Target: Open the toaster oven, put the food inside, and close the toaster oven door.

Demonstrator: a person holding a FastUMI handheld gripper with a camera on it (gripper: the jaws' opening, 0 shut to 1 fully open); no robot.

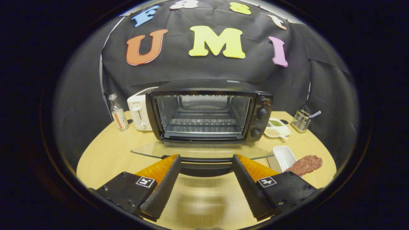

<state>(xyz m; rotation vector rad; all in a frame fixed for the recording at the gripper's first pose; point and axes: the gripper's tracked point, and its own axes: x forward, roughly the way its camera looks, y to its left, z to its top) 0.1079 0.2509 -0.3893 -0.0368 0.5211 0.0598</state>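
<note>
Gripper (pixel 206 159): fingers apart, empty, tips at the handle of the lowered glass door (pixel 201 150) of the toaster oven (pixel 209 110) at twelve o'clock; opening apparently done; next, fetch food (pixel 305 163) at three o'clock.

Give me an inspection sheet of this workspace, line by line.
Surface: round wooden table, bare in front.
Job's things: toaster oven, glass door dropped flat open, rack empty; food on white tray, right of the door.
Clutter: white toaster and bottle left of the oven; divided dish and wire cup to its right.
Claw: claw open, fingers either side of the door handle, holding nothing.
Cables: nothing seen.
Surroundings: black cloth wall.
</note>
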